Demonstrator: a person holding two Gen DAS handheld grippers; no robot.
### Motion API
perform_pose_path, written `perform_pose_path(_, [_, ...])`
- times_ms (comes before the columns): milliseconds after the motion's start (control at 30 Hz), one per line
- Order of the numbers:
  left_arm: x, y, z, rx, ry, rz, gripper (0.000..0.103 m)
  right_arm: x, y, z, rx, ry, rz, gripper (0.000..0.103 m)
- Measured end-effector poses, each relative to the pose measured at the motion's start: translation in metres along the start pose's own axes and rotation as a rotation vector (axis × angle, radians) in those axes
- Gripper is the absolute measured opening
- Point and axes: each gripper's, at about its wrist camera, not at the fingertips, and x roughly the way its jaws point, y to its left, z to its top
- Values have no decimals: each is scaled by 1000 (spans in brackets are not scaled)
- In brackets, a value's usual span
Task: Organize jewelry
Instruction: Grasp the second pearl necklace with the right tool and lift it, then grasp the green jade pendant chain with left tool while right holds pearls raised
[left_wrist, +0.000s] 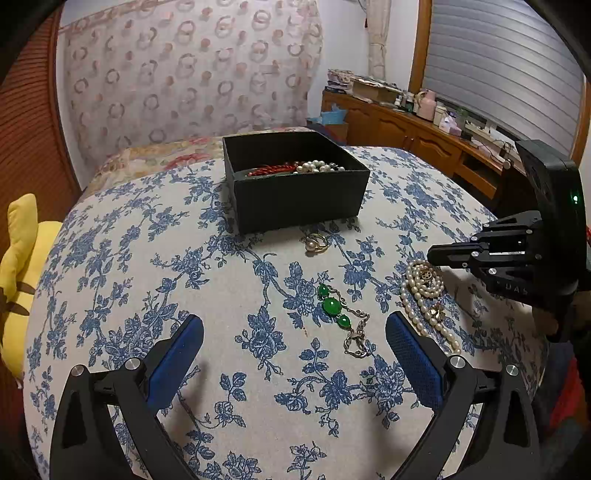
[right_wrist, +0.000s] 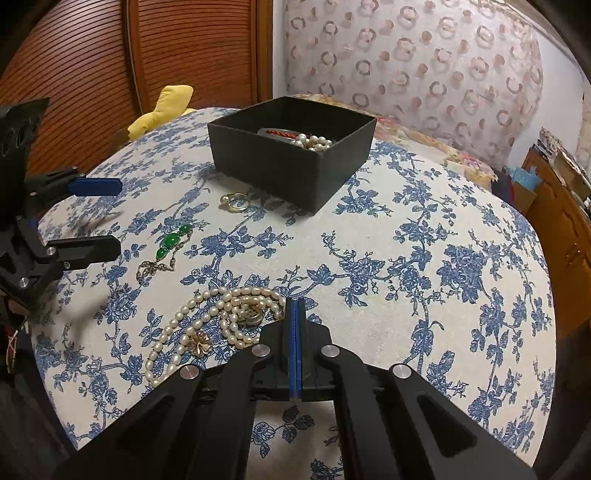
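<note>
A black open box (left_wrist: 295, 192) (right_wrist: 291, 155) sits on the blue-flowered cloth and holds pearls (left_wrist: 319, 166) and a red bead strand (left_wrist: 271, 170). In front of it lie a gold pearl ring (left_wrist: 316, 243) (right_wrist: 235, 202), a green-stone bracelet (left_wrist: 334, 306) (right_wrist: 168, 242) and a pearl necklace (left_wrist: 424, 295) (right_wrist: 218, 321). My left gripper (left_wrist: 295, 332) (right_wrist: 98, 218) is open and empty, just short of the bracelet. My right gripper (right_wrist: 296, 306) (left_wrist: 434, 254) is shut with nothing between its pads, its tip beside the pearl necklace.
A yellow plush toy (left_wrist: 22, 273) (right_wrist: 162, 107) lies at the cloth's left edge. A wooden sideboard (left_wrist: 424, 136) with clutter stands at the right, a slatted wooden door (right_wrist: 110, 55) at the left. A patterned curtain (left_wrist: 192, 74) hangs behind.
</note>
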Motion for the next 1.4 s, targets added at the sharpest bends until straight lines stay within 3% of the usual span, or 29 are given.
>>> perform_pose_path(267, [1,-1,-1,5,4,-2,95,2,3,1,-15,9,3,1])
perform_pose_path(400, [1,-1,-2,6,6,-2,95,8,7,3,-28,22,-16,10])
perform_pose_path(600, [3,-5,-3,16,14,-9,95,8,5,5,-23,25,2,6])
perform_pose_path(767, [5,-14,-3,43,21,-22,95,2,4,4,-26,-7,-50,5])
perform_pose_path(833, [5,-16,-2,50,24,-29,86,-7,-2,4,-5,-37,-49,5])
perform_pose_path(900, [9,-16,1,44,35,-36,66,-18,-7,6,5,-68,-64,5])
perform_pose_path(1000, [17,-12,7,13,58,-67,46,-36,-11,11,12,-117,-85,5])
perform_pose_path(1167, [27,-10,11,-9,75,-79,28,-61,-16,21,20,-178,-96,5])
perform_pose_path(1333, [34,-13,12,3,84,-66,25,-73,-16,25,15,-210,-103,5])
perform_pose_path(1400, [35,-15,13,12,87,-65,12,-77,-15,27,12,-221,-106,5])
